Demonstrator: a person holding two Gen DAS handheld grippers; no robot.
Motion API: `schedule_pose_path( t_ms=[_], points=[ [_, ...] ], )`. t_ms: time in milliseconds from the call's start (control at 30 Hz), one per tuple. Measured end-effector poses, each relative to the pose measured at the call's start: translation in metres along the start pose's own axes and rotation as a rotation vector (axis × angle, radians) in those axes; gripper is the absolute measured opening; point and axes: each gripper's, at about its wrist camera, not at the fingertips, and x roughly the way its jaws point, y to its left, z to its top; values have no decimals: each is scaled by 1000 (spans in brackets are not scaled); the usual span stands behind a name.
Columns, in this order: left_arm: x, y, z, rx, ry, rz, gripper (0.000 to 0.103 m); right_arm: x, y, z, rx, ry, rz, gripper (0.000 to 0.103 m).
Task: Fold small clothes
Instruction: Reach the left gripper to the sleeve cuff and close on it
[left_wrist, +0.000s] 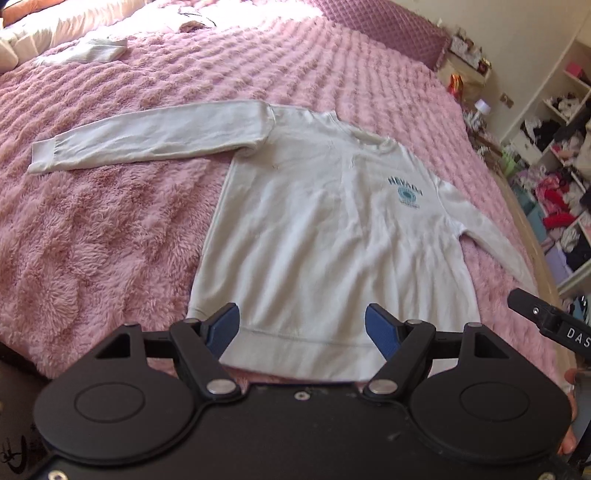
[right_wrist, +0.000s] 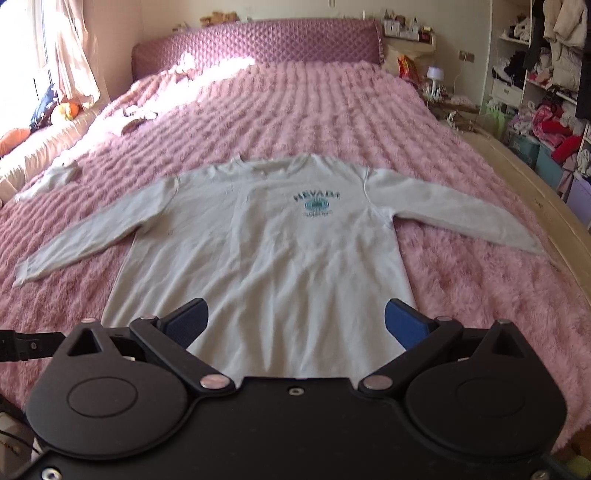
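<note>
Where the fluffy pink bedspread (right_wrist: 295, 110) covers the bed, lies spread flat and front up: a white long-sleeved sweatshirt (right_wrist: 266, 258) with a teal "NEVADA" print (right_wrist: 317, 201), both sleeves stretched out sideways. Above its hem, spread wide and gripping nothing: the left gripper (left_wrist: 302, 325), blue pads (left_wrist: 223, 326) apart over the waistband. Likewise wide apart and empty near the hem: the right gripper (right_wrist: 295, 321). Farther up the bed, well apart: a small white garment (left_wrist: 86, 51). Beyond the bed's right edge: cluttered shelves (right_wrist: 546, 85).

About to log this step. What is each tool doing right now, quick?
Left tool: open, holding nothing, over the white sweatshirt hem.
Right tool: open, holding nothing, also near the hem.
</note>
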Motion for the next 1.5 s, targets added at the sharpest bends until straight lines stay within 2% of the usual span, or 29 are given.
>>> schedule_pose_path(
  t_ms=[67, 167, 233, 300, 400, 467, 567, 633, 733, 933, 1000, 1067, 1100, 1167, 1233, 1333, 1400, 1500],
  points=[
    [8, 34, 11, -105, -94, -17, 76, 18, 3, 5, -11, -72, -29, 103],
    [21, 88, 32, -253, -192, -26, 76, 49, 8, 15, -48, -88, -19, 103],
    [31, 120, 46, -336, -214, 12, 76, 72, 12, 23, -61, -88, -34, 103],
    [41, 158, 62, -395, -270, 26, 76, 92, 15, 31, -52, -109, -46, 103],
    [58, 205, 83, -470, -358, 77, 76, 117, 18, 40, -15, -148, -3, 103],
    [71, 236, 99, -528, -360, 127, 74, 131, 22, 42, 8, -178, 36, 103],
    [86, 280, 112, -609, -386, 131, 74, 158, 40, 46, -23, -133, 24, 103],
    [94, 304, 119, -659, -421, 166, 74, 170, 51, 45, -40, -115, 29, 103],
    [107, 330, 125, -737, -421, 234, 73, 183, 62, 43, -45, -84, 55, 103],
    [129, 355, 128, -787, -460, 267, 69, 207, 72, 31, -41, -7, 56, 103],
    [134, 356, 131, -799, -493, 274, 61, 214, 70, 28, -32, 16, 55, 103],
    [138, 356, 133, -805, -480, 274, 5, 219, 67, 26, -21, 34, 73, 103],
    [142, 357, 133, -825, -470, 263, 8, 221, 65, 26, -15, 39, 76, 103],
    [143, 357, 131, -851, -487, 245, 7, 224, 64, 26, -17, 44, 64, 103],
    [139, 352, 129, -850, -502, 242, 7, 227, 63, 26, -22, 46, 54, 103],
    [132, 343, 136, -840, -533, 191, 6, 231, 59, 26, -27, 43, 38, 103],
    [127, 334, 143, -835, -562, 105, 6, 233, 55, 26, -25, 41, 33, 103],
    [120, 303, 161, -783, -612, -94, 6, 236, 45, 27, -7, 47, 28, 103]
  ],
)
